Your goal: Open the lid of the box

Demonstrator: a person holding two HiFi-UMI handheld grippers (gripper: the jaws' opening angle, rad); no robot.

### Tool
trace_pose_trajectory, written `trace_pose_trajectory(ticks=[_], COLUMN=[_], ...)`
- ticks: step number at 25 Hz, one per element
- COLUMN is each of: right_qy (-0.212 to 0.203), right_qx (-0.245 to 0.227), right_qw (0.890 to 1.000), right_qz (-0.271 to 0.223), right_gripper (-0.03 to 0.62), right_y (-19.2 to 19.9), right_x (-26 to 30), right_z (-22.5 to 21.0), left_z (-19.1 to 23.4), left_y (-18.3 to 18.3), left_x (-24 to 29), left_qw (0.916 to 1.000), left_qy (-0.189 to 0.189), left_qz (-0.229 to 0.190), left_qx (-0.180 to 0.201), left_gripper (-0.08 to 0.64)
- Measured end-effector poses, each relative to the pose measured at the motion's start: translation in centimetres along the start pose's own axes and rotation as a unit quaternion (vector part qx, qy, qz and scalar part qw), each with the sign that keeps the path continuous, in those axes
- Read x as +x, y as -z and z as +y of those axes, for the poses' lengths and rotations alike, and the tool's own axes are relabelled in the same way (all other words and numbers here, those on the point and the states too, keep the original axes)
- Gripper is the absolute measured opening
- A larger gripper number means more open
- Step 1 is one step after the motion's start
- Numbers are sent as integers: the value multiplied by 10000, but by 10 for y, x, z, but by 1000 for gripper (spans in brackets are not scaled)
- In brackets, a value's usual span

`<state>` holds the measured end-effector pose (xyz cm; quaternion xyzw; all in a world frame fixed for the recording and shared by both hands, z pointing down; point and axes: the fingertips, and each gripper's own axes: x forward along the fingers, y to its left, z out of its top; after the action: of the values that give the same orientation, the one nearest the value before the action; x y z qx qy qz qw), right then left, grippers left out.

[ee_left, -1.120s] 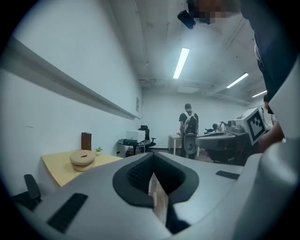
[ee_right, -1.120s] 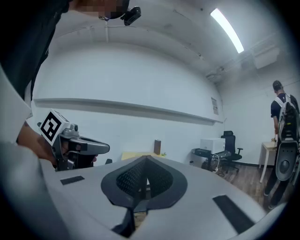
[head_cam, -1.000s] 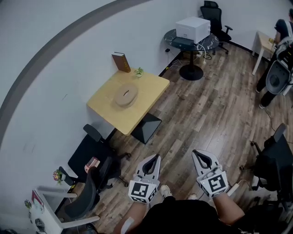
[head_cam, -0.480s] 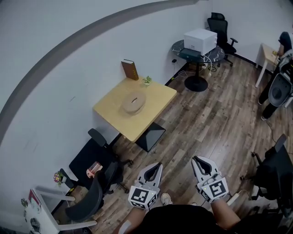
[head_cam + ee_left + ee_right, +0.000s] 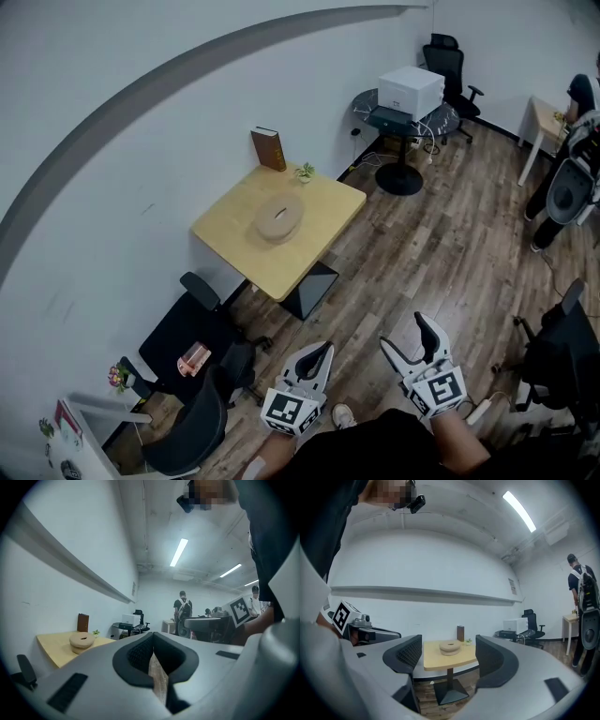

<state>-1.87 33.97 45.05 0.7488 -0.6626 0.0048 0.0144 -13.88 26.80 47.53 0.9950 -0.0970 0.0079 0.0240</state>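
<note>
The round, pale wooden box (image 5: 279, 218) sits lid-on in the middle of a small square wooden table (image 5: 242, 247) against the white wall, several steps ahead of me. Both grippers hang low over the wooden floor, far from it. My left gripper (image 5: 322, 349) is shut with nothing between its jaws. My right gripper (image 5: 405, 334) stands apart, its jaws opening and empty. In the right gripper view the box (image 5: 450, 647) shows between the spread jaws of the right gripper (image 5: 447, 657), far off. The left gripper view has the box (image 5: 82, 640) at its left, beyond the left gripper (image 5: 153, 644).
A brown book (image 5: 269, 148) and a small plant (image 5: 304, 172) stand at the table's far edge. Black office chairs (image 5: 192, 328) stand left of my path. A round glass table with a white printer (image 5: 410, 89) is at the back. A person (image 5: 574, 103) sits at right.
My right gripper's jaws have spread apart from shut. The view has shifted, so the table sits slightly further right and both grippers lower in frame.
</note>
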Motion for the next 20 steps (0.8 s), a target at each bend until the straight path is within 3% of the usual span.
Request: trace_pose_trajectory(ticks=[6,14,20], right_qy=[102,-93,-226], right_qx=[-190,-1056,-1182], right_qw=[9997,9943,9924], right_qz=[69,78,264], right_gripper=[462,482,480], right_y=[1,-6,-10], right_x=[14,57,100], right_z=[-4,-39,-82], left_z=[5,36,77], left_y=[3,12,7], left_x=[4,36,78], left_qw=[9998,9999,9996], left_qy=[201,47,-237], left_qz=[-16,116,151], left_qx=[-42,20,19], left_gripper=[17,17,17])
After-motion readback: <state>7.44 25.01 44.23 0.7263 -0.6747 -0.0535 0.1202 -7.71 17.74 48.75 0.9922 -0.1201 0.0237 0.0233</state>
